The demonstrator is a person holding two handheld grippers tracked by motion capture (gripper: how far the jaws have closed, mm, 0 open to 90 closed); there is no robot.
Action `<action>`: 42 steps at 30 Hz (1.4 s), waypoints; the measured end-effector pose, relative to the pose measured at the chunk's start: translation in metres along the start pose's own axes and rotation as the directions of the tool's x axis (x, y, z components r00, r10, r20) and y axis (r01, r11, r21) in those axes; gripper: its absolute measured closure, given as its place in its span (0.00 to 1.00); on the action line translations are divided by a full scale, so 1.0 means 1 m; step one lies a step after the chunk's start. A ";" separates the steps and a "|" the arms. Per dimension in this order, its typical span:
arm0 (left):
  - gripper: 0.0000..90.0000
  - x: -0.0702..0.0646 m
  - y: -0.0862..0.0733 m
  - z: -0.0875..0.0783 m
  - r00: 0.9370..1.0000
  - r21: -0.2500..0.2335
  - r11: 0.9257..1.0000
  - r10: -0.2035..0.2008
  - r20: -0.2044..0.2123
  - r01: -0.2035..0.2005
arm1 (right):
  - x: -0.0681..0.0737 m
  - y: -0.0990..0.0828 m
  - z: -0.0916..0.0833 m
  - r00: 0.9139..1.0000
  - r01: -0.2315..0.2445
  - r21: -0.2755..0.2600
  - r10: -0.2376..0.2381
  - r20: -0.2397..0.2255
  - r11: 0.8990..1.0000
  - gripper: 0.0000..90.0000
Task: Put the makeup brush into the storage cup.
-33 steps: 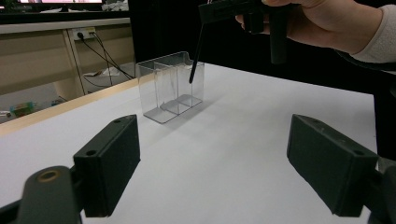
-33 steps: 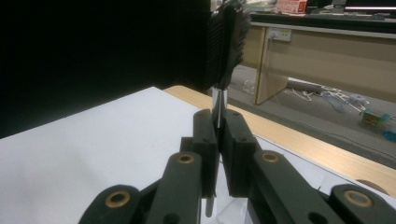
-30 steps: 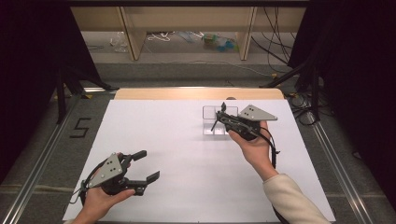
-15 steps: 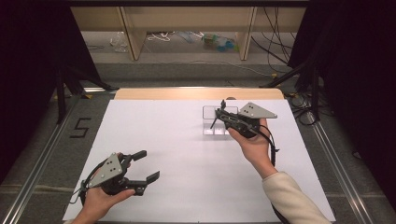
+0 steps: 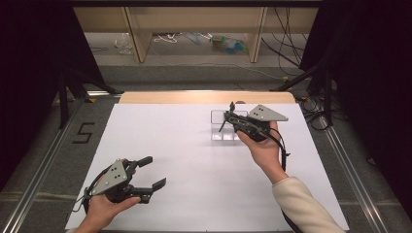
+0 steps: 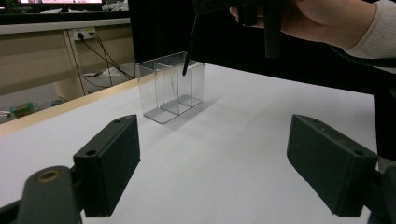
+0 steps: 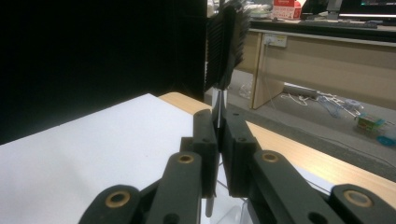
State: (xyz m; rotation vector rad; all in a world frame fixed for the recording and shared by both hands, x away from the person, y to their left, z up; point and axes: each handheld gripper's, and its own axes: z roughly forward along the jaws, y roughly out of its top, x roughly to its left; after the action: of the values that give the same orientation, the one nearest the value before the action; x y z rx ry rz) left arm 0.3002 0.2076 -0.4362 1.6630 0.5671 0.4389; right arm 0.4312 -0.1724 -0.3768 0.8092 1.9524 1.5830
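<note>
Pretty much the whole white paper-covered worktop (image 5: 194, 145) is open to pass across. The one obstacle is the clear plastic divided box (image 5: 222, 127) at the far right, with the right gripper (image 5: 232, 114) hanging right above it.

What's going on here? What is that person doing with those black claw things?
A person sits at a white table with a hand-held gripper in each hand. The right gripper is shut on a small black brush, bristles up, its thin handle end pointing down at a clear plastic holder with compartments. The handle tip sits at the holder's top edge; how far in it is I cannot tell. The left gripper waits near the table's front edge, jaws open, holding nothing.
</note>
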 end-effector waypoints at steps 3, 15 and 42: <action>0.19 0.000 0.000 0.000 1.000 0.000 1.000 0.000 0.000 0.000 | 0.000 0.001 0.000 1.000 -0.010 0.008 0.010 -0.001 1.000 0.95; 0.19 0.000 -0.001 0.001 1.000 -0.012 1.000 -0.011 0.003 0.011 | -0.002 0.004 0.003 1.000 -0.005 -0.010 0.005 0.008 1.000 0.95; 0.19 0.000 0.000 0.000 1.000 0.000 1.000 -0.011 -0.003 0.011 | -0.006 0.008 0.009 1.000 -0.011 -0.003 0.011 0.014 1.000 0.95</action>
State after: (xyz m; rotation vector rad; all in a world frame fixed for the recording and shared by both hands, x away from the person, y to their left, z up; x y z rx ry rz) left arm 0.3005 0.2080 -0.4365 1.6582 0.5784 0.4335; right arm 0.4425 -0.1694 -0.3702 0.8285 1.9385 1.5826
